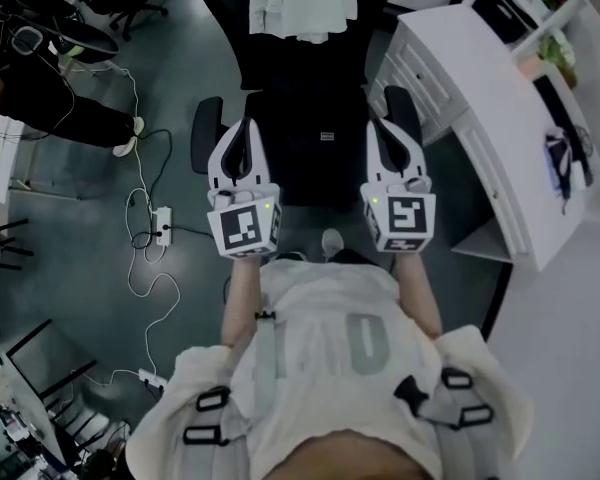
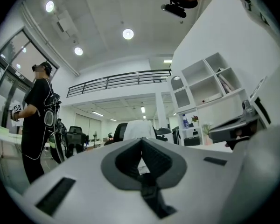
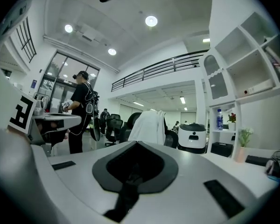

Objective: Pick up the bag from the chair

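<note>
Bag [image 1: 305, 158] on the chair [image 1: 225, 38] — left gripper [image 1: 244, 125], right gripper [image 1: 386, 126] beside it — jaws together, empty.

Head view dim, cool grey cast, low contrast. The floor [image 1: 170, 78] and chair [image 1: 302, 138] ahead of both grippers go near-black w/ little shadow detail. Gripper views brighter: round ceiling downlights [image 2: 127, 33] high above the left gripper [image 2: 141, 143] give soft, even light, small glare spots, no hard shadows. Strong fisheye w/ black corners; the railing [image 2: 116, 80] bows. Left and right gripper [image 3: 136, 146] bodies are soft up close, room beyond sharper.
</note>
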Demonstrator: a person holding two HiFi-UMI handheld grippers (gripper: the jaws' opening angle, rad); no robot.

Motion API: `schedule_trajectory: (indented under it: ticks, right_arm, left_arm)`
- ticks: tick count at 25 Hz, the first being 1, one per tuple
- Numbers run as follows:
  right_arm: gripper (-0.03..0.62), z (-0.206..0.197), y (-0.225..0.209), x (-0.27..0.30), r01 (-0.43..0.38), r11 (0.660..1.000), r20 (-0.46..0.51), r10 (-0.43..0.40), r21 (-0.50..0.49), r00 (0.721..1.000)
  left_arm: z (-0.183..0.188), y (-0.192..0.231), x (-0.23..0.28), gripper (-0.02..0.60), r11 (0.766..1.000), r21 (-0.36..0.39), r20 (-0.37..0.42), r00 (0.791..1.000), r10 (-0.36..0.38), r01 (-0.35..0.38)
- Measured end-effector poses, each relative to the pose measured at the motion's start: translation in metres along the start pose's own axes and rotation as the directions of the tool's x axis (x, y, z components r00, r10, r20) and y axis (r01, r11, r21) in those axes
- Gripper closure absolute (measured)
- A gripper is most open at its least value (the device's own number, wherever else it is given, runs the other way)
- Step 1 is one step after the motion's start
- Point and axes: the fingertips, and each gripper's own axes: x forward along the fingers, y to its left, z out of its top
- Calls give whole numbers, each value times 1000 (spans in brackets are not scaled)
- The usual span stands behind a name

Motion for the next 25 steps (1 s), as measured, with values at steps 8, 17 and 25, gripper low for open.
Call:
schedule_trajectory:
  ticks: [8,17,25]
  right_arm:
    - [589,-5,-16,0,-62,997,24,61,41,998]
    - [589,3,-12,7,-73,997,49,72,20,996]
    - [589,-2,-13,17,-14,999,40,12,51,999]
  left_arm:
    - [-3,-18,-7,575,998,1,-6,998,61,-61]
    - [0,-19,11,575,999,-16,3,999,39,-39]
    - [-6,-8,23,575,1000,-25,4,1000,18,-18]
